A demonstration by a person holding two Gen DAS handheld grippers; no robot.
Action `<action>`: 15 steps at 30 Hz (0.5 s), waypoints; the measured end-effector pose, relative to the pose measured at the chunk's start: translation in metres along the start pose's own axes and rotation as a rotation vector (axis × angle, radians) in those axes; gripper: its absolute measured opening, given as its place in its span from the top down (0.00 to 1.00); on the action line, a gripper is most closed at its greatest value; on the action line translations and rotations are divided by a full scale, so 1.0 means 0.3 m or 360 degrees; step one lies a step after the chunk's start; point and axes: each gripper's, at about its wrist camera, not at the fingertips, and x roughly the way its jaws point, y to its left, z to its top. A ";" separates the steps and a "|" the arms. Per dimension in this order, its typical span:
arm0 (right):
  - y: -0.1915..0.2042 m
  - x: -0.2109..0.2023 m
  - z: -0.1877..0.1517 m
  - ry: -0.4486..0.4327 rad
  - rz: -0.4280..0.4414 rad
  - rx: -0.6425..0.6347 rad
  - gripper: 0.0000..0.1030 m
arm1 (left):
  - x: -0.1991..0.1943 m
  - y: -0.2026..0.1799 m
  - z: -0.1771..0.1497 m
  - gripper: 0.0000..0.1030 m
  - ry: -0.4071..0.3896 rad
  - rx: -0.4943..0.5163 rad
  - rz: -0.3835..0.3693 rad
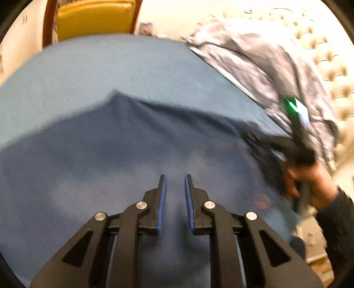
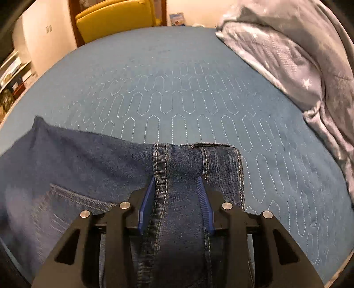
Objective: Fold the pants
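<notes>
Dark blue jeans (image 2: pixel 93 172) lie on a blue quilted bedspread (image 2: pixel 177 93). In the right wrist view the waistband end with its seams and belt loop (image 2: pixel 204 161) lies just ahead of my right gripper (image 2: pixel 176 180), which is open with the jaws on either side of the centre seam. A back pocket (image 2: pixel 73 199) shows at the left. In the blurred left wrist view my left gripper (image 1: pixel 175 178) is open, low over the jeans (image 1: pixel 110 150). The right gripper's body (image 1: pixel 296 137) and the hand holding it show at the right.
A crumpled grey star-patterned duvet (image 2: pixel 287 44) lies along the right side of the bed, also in the left wrist view (image 1: pixel 265 57). A yellow chair (image 2: pixel 117 17) stands beyond the far edge. A tufted headboard (image 1: pixel 327 66) is at the right. Shelves (image 2: pixel 11 73) stand at the left.
</notes>
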 end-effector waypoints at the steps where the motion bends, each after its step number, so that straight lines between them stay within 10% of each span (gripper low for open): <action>1: 0.006 -0.001 -0.006 -0.0017 -0.0033 -0.0005 0.64 | 0.022 0.016 0.045 0.84 -0.0006 0.0017 0.0040; 7: -0.010 0.009 -0.014 -0.0027 -0.0056 0.0084 0.64 | 0.174 -0.070 0.266 0.84 -0.0021 0.0192 0.0096; 11: 0.000 -0.002 0.003 -0.0010 -0.0060 0.0067 0.62 | 0.430 -0.162 0.324 0.83 0.0314 0.0277 0.0129; 15: 0.020 -0.101 0.002 -0.0065 -0.0092 0.0072 0.55 | 0.395 -0.195 0.303 0.81 0.0190 0.0302 0.0138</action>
